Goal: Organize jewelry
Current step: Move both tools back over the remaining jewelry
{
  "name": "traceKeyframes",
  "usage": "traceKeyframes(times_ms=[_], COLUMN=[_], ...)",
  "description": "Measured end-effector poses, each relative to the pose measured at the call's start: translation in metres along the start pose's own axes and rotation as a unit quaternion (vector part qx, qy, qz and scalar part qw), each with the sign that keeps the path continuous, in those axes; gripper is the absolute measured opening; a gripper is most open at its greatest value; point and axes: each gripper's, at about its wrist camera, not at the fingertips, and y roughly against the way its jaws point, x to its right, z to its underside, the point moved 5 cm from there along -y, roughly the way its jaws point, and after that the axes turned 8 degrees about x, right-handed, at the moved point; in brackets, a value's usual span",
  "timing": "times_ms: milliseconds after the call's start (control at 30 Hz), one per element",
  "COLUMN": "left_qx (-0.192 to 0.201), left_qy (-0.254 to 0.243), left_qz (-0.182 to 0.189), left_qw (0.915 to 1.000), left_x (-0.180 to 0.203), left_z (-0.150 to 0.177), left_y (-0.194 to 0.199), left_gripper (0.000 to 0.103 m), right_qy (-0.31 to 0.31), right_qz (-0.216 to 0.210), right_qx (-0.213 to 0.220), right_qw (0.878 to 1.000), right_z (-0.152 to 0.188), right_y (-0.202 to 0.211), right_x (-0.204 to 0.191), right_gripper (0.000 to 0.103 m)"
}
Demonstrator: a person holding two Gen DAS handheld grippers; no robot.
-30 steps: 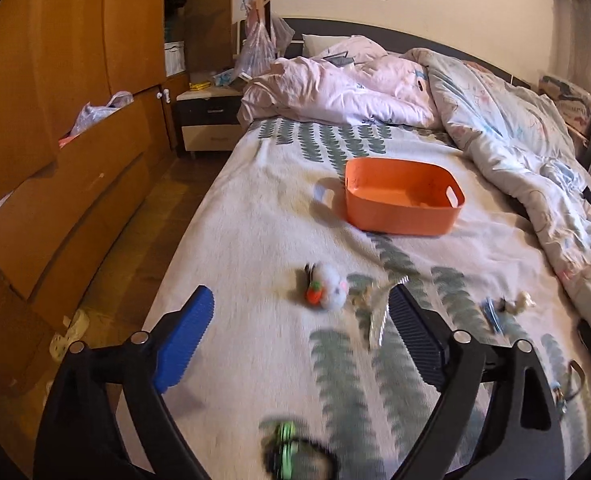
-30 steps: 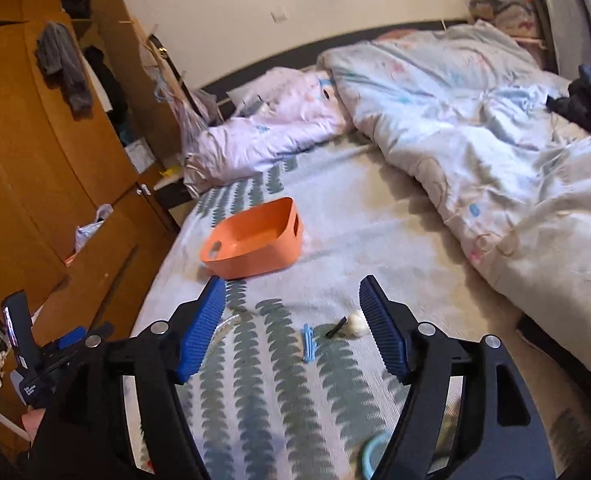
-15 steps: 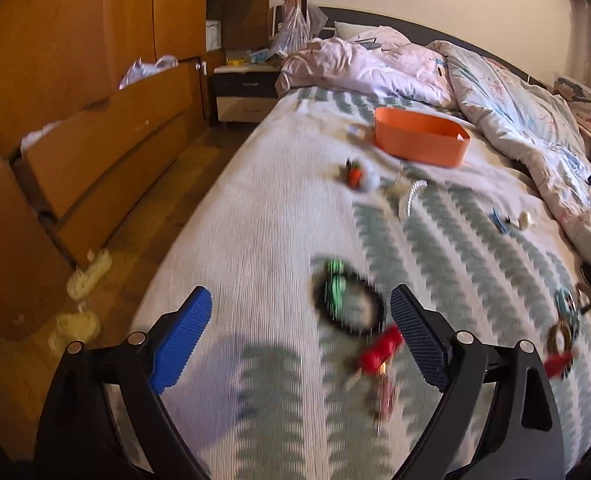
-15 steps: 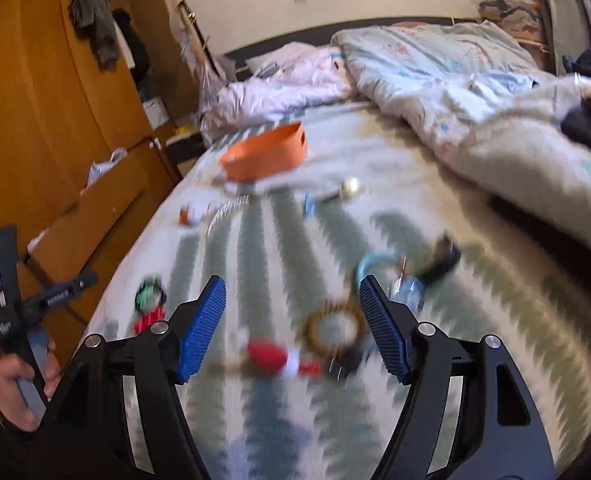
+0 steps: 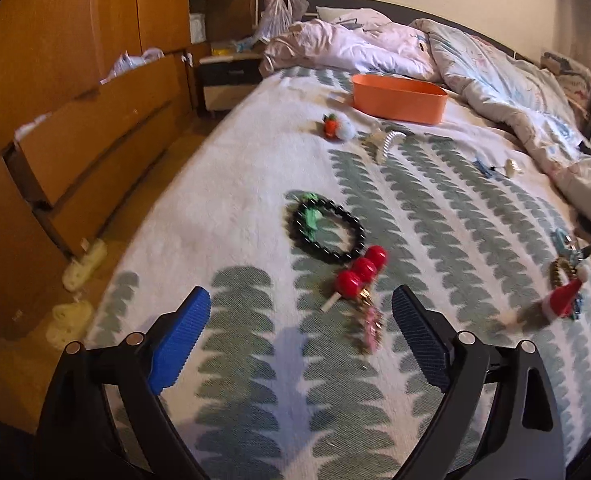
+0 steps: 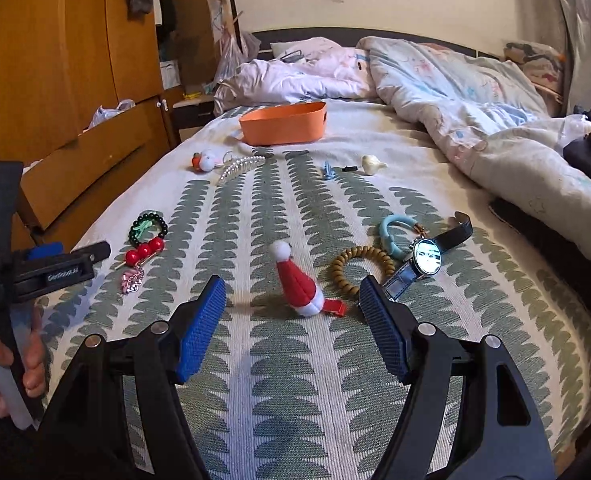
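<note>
— Two tools, how are we holding them?

— Our left tool [image 5: 301,320] and right tool [image 6: 292,302] both gape wide with nothing between their blue pads, low over the leaf-patterned bed [image 6: 287,380].

— Where do we find the jewelry?

— Scattered on the bed. A Santa-hat hair clip [image 6: 301,284] lies just ahead of our right tool, a wooden bead bracelet [image 6: 359,270] and wristwatch [image 6: 427,260] beside it. Ahead of our left tool we see a red-ball hairpin [image 5: 359,272] touching a black bead bracelet [image 5: 329,228]. An orange basket [image 6: 283,123] sits far back.
</note>
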Motion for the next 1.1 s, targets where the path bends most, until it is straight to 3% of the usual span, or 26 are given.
traceKeyframes(times_ms=[400, 633, 1100], left_qx=[-0.033, -0.03, -0.053], left_qy=[-0.043, -0.023, 0.028], left_qz=[-0.019, -0.02, 0.024], left_qw=[0.9983, 0.9991, 0.9979], left_x=[0.024, 0.014, -0.012], left_z=[0.019, 0.011, -0.019], left_y=[-0.016, -0.016, -0.045], left_gripper=[0.091, 0.091, 0.091], right_qy=[0.005, 0.001, -0.025], right_qz=[-0.005, -0.006, -0.008], right_qx=[-0.026, -0.048, -0.069], right_qw=[1.0, 0.999, 0.997], right_z=[0.0, 0.002, 0.007], right_y=[-0.028, -0.051, -0.066], right_x=[-0.008, -0.011, -0.005], right_gripper=[0.072, 0.072, 0.07])
